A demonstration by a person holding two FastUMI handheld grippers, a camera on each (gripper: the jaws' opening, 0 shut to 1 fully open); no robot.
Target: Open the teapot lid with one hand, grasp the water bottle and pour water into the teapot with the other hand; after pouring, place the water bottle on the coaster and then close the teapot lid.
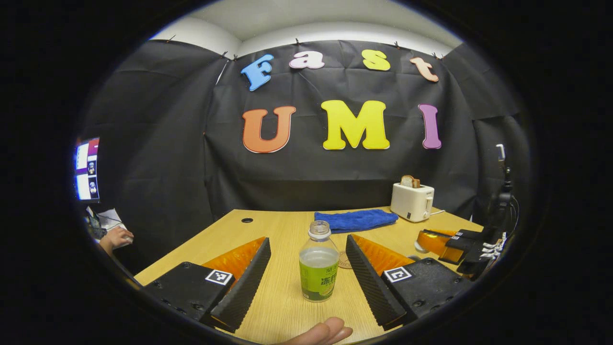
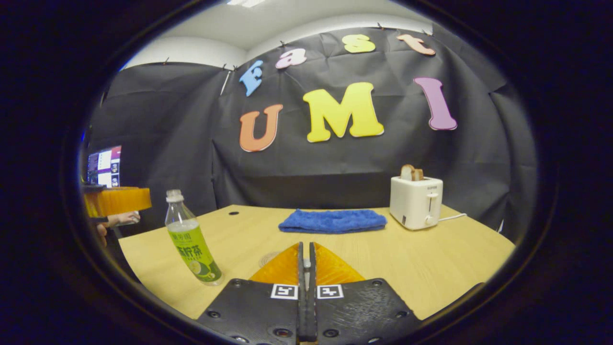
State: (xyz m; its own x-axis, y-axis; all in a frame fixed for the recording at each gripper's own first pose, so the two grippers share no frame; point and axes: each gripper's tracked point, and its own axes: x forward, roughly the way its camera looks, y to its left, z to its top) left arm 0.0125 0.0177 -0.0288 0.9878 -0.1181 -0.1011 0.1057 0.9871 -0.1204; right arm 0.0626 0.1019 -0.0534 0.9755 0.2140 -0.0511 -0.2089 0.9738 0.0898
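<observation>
Your left gripper (image 1: 306,268) has its fingers spread wide, and the water bottle (image 1: 319,262) stands upright on the table (image 1: 282,225) right between them, touching neither. The coaster (image 1: 345,260) lies just behind the bottle. Your right gripper (image 2: 306,256) has its fingers pressed together on nothing, bottle off to its left.

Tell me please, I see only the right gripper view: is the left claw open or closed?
Observer: Open. In the left gripper view the left claw is spread wide.
Operator: Does it touch the water bottle?
Observer: No. The water bottle stands upright between its fingers, apart from both.
Operator: What is near my right claw?
Observer: A small white thing sits under the tip of the right claw; what it is I cannot tell.
</observation>
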